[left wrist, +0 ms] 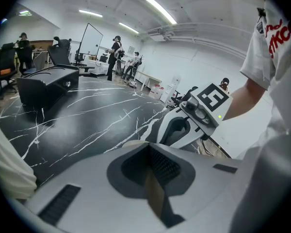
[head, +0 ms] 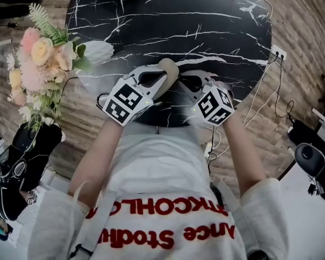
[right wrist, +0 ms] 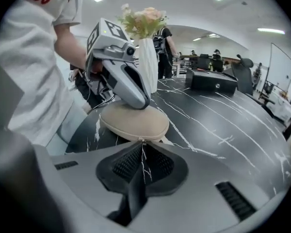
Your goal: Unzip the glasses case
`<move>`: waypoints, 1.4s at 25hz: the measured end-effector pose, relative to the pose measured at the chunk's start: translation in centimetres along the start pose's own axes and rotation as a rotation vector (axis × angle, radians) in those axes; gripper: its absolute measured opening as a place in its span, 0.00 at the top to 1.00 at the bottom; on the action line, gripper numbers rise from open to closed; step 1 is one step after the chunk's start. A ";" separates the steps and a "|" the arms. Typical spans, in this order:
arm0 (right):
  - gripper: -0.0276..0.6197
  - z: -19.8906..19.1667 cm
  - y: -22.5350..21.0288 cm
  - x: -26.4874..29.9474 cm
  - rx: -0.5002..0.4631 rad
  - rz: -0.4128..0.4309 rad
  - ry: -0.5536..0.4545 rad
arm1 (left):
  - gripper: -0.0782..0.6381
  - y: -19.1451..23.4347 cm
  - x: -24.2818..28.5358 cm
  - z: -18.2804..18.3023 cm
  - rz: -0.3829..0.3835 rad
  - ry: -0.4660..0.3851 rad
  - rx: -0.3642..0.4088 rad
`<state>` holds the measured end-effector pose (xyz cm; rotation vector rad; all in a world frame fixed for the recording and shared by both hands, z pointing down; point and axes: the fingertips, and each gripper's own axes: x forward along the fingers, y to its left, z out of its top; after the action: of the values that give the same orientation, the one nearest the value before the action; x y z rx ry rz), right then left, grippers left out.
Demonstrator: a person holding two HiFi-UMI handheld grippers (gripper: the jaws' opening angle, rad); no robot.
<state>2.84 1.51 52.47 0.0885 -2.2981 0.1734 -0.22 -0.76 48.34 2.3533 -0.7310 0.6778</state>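
Clamping glasses case (right wrist: 133, 123) near table edge (head: 238, 85).

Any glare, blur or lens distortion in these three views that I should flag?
Head view: fisheye bends the round table; light even. Left gripper view: heavy barrel distortion, dark corners, ceiling strips blown out, own fingers soft. Right gripper view: same vignette; glasses case and zipper pull sharp, the person's sleeve soft.
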 end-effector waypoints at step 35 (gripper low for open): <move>0.91 3.7 9.5 4.0 0.301 -0.094 -0.067 | 0.89 -0.1 -0.3 -0.2 -0.069 -0.022 0.071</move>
<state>-3.70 10.28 52.09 0.3602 -2.3130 0.4725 -0.40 -0.50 48.28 2.4420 -0.6425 0.6587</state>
